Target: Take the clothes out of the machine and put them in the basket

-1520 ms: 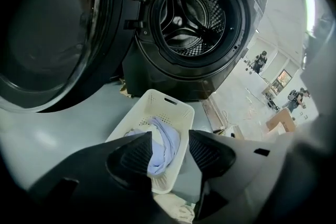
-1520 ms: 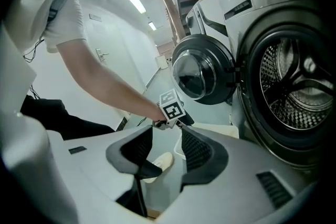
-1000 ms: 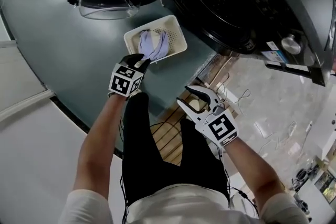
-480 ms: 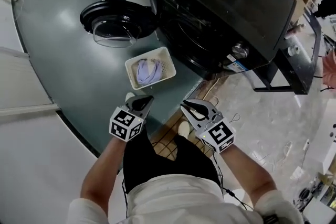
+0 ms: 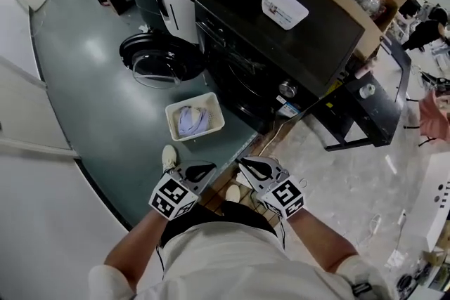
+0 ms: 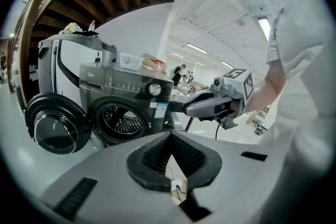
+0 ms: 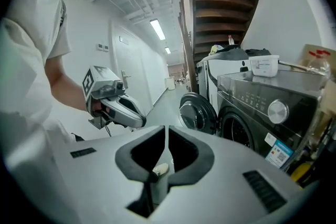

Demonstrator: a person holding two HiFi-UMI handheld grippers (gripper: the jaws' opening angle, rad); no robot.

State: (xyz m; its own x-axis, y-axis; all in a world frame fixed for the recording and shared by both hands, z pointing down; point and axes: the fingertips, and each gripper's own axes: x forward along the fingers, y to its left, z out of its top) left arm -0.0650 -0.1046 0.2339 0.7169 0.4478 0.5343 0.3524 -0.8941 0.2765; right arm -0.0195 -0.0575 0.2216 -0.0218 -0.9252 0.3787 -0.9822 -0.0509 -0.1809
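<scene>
Left claw point(image 5: 202, 171): jaws fully together, empty. A second ago it was at the basket point(image 5: 171, 124) rim, over the lilac clothes point(image 5: 190, 121); now it is raised and drawn back, with the basket on the floor well ahead and below. Right claw point(image 5: 250, 166): jaws closing, nearly together, nothing between. Washing machine drum point(image 6: 119, 122), beyond both claws, looks bare. Judgement: load delivered, task probably finished.

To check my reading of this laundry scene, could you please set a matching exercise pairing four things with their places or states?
Things:
1) washer door
2) basket
3) white container
4) left gripper

States:
A) on top of the machine
B) shut, empty
C) swung open
D) on the floor, holding clothes

Pairs: 1-C; 2-D; 3-A; 4-B
</scene>
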